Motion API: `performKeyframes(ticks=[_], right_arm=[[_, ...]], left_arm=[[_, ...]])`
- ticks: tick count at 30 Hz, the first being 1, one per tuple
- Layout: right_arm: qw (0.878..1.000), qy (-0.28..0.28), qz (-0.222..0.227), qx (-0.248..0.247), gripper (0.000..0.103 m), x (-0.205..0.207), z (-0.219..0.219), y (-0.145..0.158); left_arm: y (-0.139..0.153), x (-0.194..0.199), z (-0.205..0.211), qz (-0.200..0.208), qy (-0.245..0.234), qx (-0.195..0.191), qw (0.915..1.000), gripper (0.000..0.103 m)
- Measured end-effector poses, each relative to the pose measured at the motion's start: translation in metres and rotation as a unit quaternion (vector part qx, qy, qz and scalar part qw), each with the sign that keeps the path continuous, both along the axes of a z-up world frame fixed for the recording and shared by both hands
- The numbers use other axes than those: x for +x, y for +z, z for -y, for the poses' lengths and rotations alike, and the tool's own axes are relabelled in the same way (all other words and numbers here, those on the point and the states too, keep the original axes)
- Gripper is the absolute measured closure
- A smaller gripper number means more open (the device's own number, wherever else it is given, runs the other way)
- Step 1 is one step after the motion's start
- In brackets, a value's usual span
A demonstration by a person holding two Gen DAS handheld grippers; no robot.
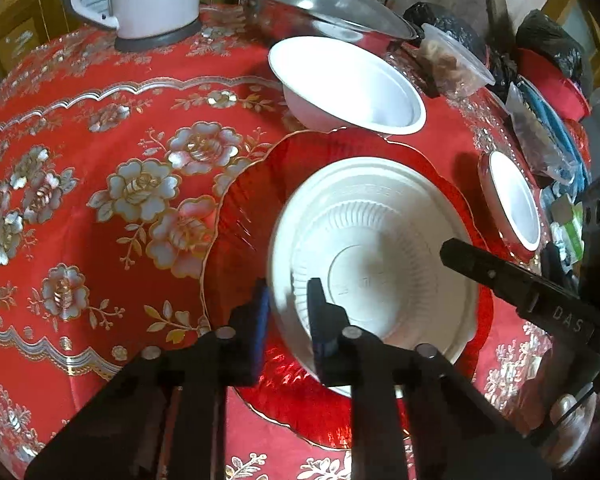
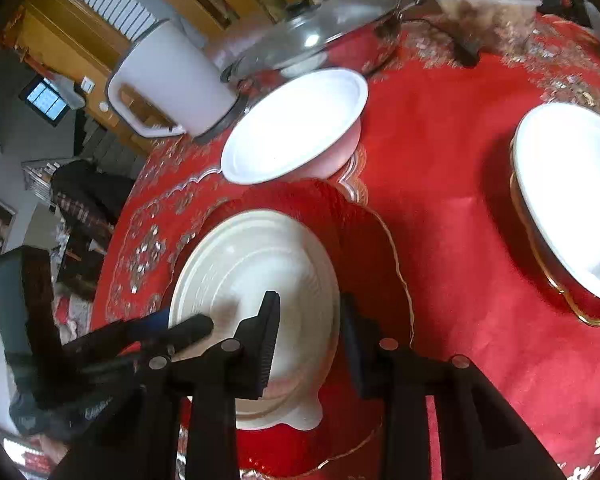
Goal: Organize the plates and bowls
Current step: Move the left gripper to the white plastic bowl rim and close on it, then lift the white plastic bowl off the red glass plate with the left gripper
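my left gripper point(image 1: 288, 312) pinches the upside-down white bowl's point(image 1: 374, 264) rim on the red plate point(image 1: 240, 208), right gripper point(image 2: 310, 344) straddles its opposite rim, contact unclear; uneven lift could flex, slip

Left gripper point(image 1: 288, 312): matte black frame, silver round pins at the finger pivots, blue ribbed pads. Right gripper point(image 2: 312, 344): same build; its finger carries pale lettering "DAS".

Both wrist views close, steeply downward, sharing white bowl point(image 1: 374, 264) point(image 2: 256, 304)
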State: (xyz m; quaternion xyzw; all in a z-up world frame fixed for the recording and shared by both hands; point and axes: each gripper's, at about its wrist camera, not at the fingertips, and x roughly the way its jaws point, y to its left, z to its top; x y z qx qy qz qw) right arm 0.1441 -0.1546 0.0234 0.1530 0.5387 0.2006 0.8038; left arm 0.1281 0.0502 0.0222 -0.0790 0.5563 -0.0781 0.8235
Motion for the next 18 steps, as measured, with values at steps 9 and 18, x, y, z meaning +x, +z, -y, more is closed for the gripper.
performKeyframes(ticks=[9, 18], right_arm=[[1.0, -0.007, 0.019, 0.0, 0.072, -0.007, 0.005, 0.007], [0.998, 0.011, 0.064, -0.002, 0.072, -0.025, -0.011, 0.046]], left_arm=[[0.014, -0.011, 0.003, 0.023, 0.002, 0.016, 0.9996, 0.09], [0.056, -0.03, -0.034, 0.069, 0.032, 0.017, 0.997, 0.09]])
